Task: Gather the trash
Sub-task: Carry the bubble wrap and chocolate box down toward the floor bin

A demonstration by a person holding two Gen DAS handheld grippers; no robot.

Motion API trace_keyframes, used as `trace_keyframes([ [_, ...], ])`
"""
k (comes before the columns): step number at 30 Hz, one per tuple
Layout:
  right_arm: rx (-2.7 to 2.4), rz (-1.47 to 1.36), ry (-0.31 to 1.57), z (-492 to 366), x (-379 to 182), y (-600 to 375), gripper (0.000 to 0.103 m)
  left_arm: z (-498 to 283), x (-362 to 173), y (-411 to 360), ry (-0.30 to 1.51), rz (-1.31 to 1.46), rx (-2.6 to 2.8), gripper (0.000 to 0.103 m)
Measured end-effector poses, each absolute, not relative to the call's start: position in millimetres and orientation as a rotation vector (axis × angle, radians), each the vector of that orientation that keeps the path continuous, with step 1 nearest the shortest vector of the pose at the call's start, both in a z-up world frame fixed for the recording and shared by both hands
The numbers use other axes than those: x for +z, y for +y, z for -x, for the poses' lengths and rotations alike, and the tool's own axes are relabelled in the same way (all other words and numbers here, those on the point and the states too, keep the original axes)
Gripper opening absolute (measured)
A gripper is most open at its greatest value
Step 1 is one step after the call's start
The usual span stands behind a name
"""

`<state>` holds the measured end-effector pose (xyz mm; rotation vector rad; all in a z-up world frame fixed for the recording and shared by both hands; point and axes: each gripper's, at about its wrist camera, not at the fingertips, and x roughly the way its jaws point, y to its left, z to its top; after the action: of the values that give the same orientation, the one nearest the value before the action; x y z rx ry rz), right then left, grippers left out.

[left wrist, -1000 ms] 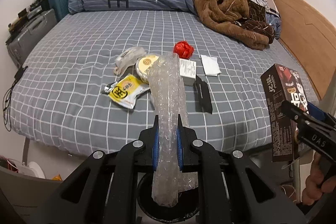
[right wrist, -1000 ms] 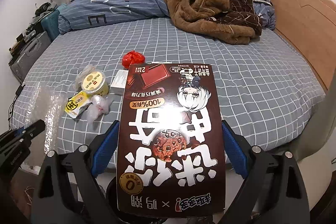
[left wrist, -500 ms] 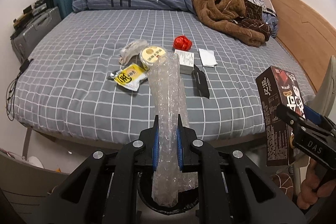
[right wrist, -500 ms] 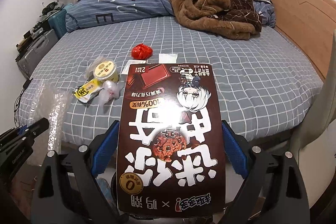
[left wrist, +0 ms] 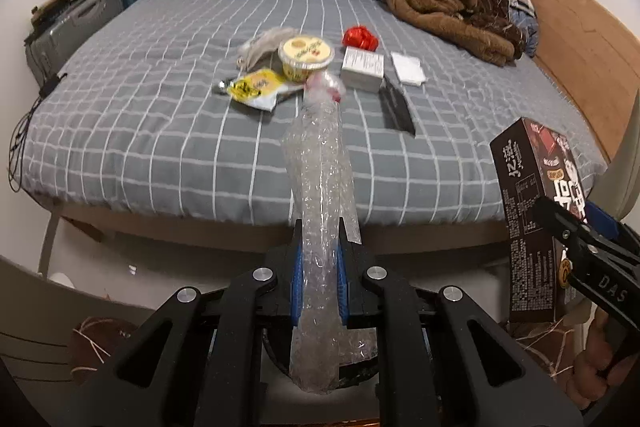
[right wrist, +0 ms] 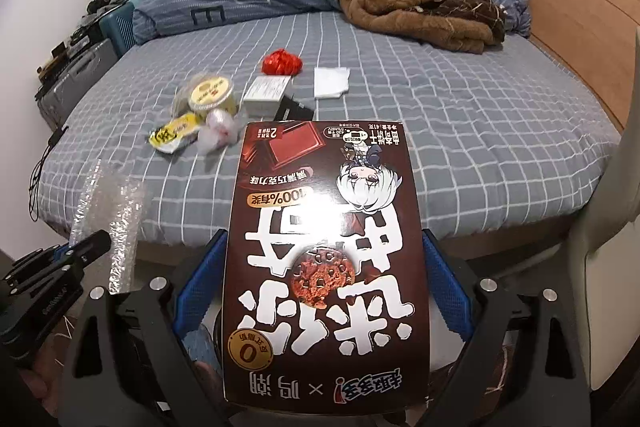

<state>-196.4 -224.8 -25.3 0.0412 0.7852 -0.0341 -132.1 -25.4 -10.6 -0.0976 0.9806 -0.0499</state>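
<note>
Two grippers each hold a piece of trash in front of the bed (left wrist: 160,131). At the bottom middle of the left view, the left gripper (left wrist: 319,281) is squeezed almost shut on a long roll of bubble wrap (left wrist: 320,195) that sticks up past its blue pads. In the right view, the right gripper (right wrist: 320,291) holds a wide brown cookie box (right wrist: 324,259) between its blue pads. More trash lies on the grey blanket above: a yellow cup (left wrist: 306,57), a yellow wrapper (left wrist: 256,89), a red ball of foil (left wrist: 360,38) and a small white box (left wrist: 362,69).
</note>
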Motion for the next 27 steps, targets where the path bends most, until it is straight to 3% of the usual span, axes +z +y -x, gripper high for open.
trace_keyframes([
  [27,0.007,-0.023,0.955,122.6,-137.3,-213.1,0.088,133.9,-189.6,3.2,1.177,0.141,-0.012,0.012],
])
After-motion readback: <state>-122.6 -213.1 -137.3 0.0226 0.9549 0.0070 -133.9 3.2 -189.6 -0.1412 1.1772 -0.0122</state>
